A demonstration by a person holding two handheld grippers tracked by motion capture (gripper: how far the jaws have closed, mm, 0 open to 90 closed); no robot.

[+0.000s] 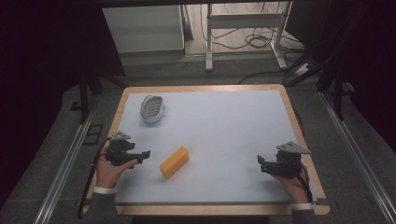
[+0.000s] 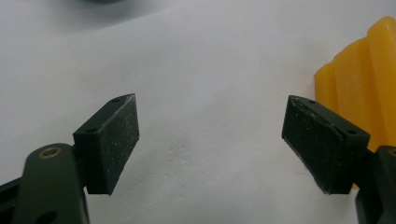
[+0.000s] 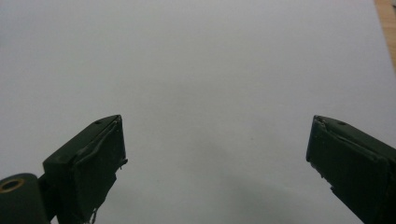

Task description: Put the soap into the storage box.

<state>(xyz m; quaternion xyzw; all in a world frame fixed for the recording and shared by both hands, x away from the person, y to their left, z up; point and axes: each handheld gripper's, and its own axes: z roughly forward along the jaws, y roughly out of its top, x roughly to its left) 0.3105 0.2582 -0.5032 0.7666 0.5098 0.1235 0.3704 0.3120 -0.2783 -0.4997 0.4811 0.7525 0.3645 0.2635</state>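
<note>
Both our tongs gape empty — left gripper near the white mat's left edge, just beside the yellow block; right gripper near its right edge.

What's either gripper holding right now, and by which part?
Nothing. The left gripper and right gripper are both open; the yellow block lies beside the left one.
</note>
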